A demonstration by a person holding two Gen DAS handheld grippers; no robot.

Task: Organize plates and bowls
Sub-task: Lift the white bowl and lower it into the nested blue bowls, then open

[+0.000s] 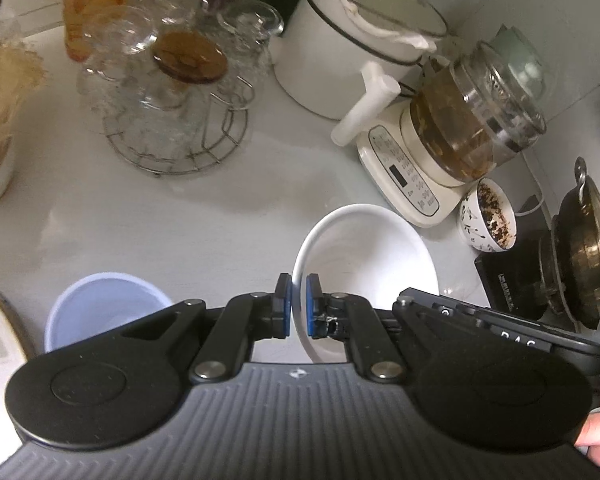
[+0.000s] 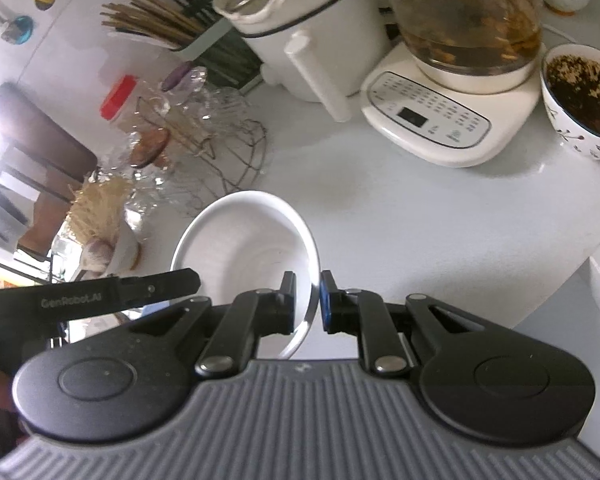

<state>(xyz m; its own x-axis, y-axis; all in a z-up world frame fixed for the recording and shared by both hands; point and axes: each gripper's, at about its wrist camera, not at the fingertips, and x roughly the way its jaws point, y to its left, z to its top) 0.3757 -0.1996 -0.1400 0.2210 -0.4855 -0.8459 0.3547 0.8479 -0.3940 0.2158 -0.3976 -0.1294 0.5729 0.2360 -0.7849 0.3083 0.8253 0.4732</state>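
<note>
A white bowl (image 1: 364,264) is held above the white counter by both grippers. My left gripper (image 1: 299,306) is shut on the bowl's left rim. My right gripper (image 2: 307,300) is shut on the opposite rim of the same bowl (image 2: 240,248). The right gripper's body shows at the right of the left wrist view (image 1: 480,320), and the left gripper's body shows at the left of the right wrist view (image 2: 116,294). A pale blue bowl (image 1: 100,308) sits on the counter at lower left. A patterned plate edge (image 1: 0,336) shows at the far left.
A wire rack of glass cups (image 1: 168,92), a white pot (image 1: 360,40), a glass kettle on a cream base (image 1: 468,120) and a patterned bowl of dark leaves (image 1: 488,220) stand at the back. A dark metal pot (image 1: 580,248) is at the right. A chopstick holder (image 2: 160,20) stands behind.
</note>
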